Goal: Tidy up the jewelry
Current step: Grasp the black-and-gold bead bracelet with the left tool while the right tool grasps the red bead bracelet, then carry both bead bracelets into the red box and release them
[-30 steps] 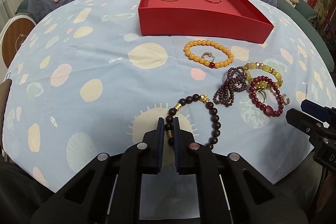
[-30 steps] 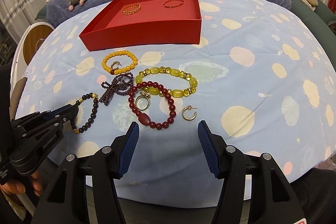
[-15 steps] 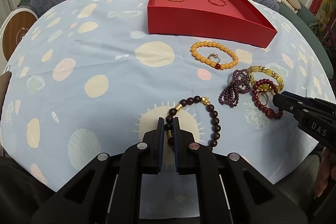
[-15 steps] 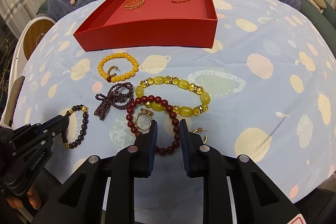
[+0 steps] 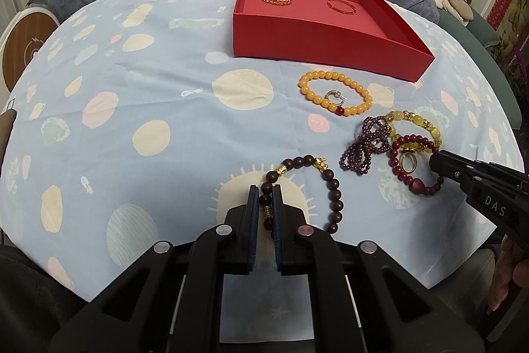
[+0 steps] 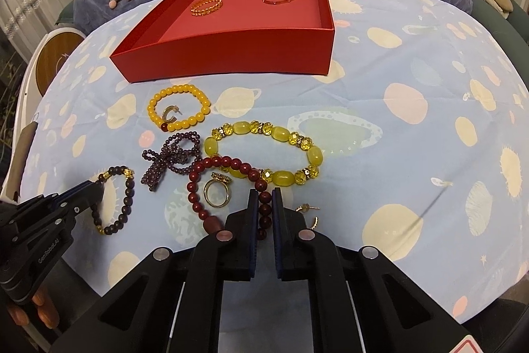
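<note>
On the blue spotted cloth (image 5: 165,81), my left gripper (image 5: 265,197) is pinching the dark brown bead bracelet (image 5: 330,187), pads tight on its beads. My right gripper (image 6: 265,204) is closing its jaws on the dark red bead bracelet (image 6: 195,197), beads squeezed between the pads. The red box (image 6: 231,55) sits further back, two thin bangles inside.
</note>
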`<state>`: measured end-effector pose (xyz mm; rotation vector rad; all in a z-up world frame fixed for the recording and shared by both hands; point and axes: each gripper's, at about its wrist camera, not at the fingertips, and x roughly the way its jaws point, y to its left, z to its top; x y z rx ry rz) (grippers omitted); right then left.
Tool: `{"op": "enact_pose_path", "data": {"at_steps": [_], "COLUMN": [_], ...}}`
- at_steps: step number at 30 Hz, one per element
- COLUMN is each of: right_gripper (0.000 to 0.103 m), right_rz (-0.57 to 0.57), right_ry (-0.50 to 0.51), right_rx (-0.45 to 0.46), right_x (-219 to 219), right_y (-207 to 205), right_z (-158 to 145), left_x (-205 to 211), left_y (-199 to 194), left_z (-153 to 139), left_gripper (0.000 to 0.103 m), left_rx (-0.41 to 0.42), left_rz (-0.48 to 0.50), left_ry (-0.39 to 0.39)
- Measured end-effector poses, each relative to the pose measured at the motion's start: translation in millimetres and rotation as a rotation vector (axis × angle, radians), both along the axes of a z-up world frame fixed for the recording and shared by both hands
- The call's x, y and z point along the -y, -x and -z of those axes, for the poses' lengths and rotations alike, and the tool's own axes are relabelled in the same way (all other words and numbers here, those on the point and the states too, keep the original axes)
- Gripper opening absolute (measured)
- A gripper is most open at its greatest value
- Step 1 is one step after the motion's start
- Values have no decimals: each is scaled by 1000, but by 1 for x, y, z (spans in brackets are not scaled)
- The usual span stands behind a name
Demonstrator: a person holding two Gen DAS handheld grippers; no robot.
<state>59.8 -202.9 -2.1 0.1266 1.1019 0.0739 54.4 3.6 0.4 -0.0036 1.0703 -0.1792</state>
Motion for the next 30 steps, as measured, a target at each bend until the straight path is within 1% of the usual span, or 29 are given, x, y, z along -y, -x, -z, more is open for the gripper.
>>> {"op": "enact_pose_path", "data": {"at_steps": [4,10,16,21,24,27,30], "right_gripper": [7,7,7,7,7,7,7], "right_rz": [4,-6,-30,-58,-69,-75,-76], "right_ry": [-26,-35,-27,-24,-33,-40,-53], "right_rx": [29,78,128,177,199,204,189], "right_x": [2,4,4,2,1,0,-1], "right_y": [5,7,-6,-39,-69,-101,-133], "right_z": [-19,-55,-91,-119,-130,-132,-125], "left_x": [0,0,5,22,34,47,57], "left_y": [1,1,-14,-48,-77,-110,-141], "left_z": [-16,-47,-84,-119,-134,-139,-132], "left_gripper": [8,8,8,8,8,8,8], "left_rx": [16,50,95,159,182,182,167], "left_rz": [10,34,76,137,166,183,190], "left_ry": [15,39,49,58,89,126,153]}}
